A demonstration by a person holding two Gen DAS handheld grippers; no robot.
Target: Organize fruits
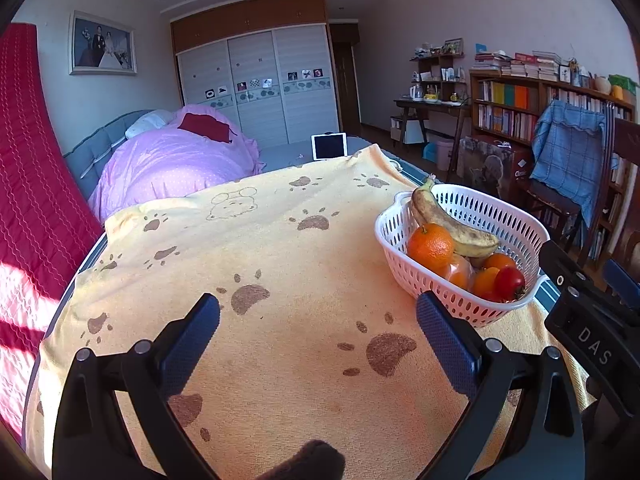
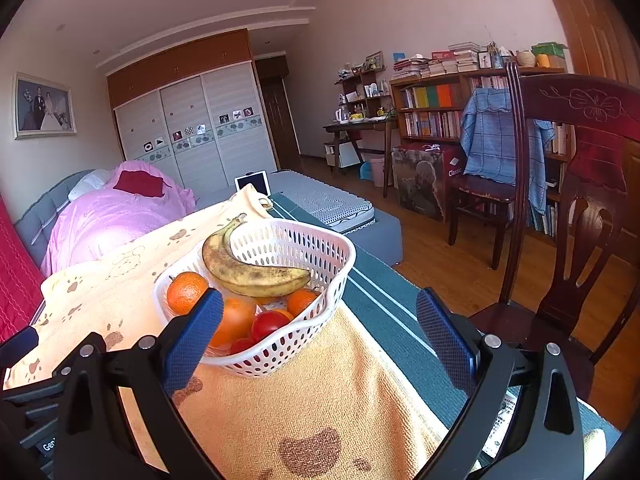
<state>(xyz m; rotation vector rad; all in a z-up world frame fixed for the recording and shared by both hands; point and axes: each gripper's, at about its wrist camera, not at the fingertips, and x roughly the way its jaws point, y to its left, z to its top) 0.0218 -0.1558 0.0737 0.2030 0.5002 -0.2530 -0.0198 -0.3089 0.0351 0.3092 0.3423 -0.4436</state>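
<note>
A white perforated basket (image 1: 516,216) (image 2: 304,240) stands on a yellow paw-print towel (image 1: 260,248) (image 2: 320,392) near the towel's right edge. It holds a spotted banana (image 1: 448,224) (image 2: 256,272), several oranges (image 1: 430,246) (image 2: 186,292) and red tomatoes (image 1: 509,282) (image 2: 268,324). My left gripper (image 1: 318,320) is open and empty over the bare towel, left of the basket. My right gripper (image 2: 320,316) is open and empty, its left finger just in front of the basket. The right gripper's body also shows in the left wrist view (image 1: 580,320).
The towel lies on a bed with a pink quilt (image 1: 172,160) and a red cushion (image 1: 28,200) to the left. A white tablet (image 1: 329,146) stands at the far end. A dark wooden chair (image 2: 580,220) stands to the right, with bookshelves (image 2: 440,108) behind.
</note>
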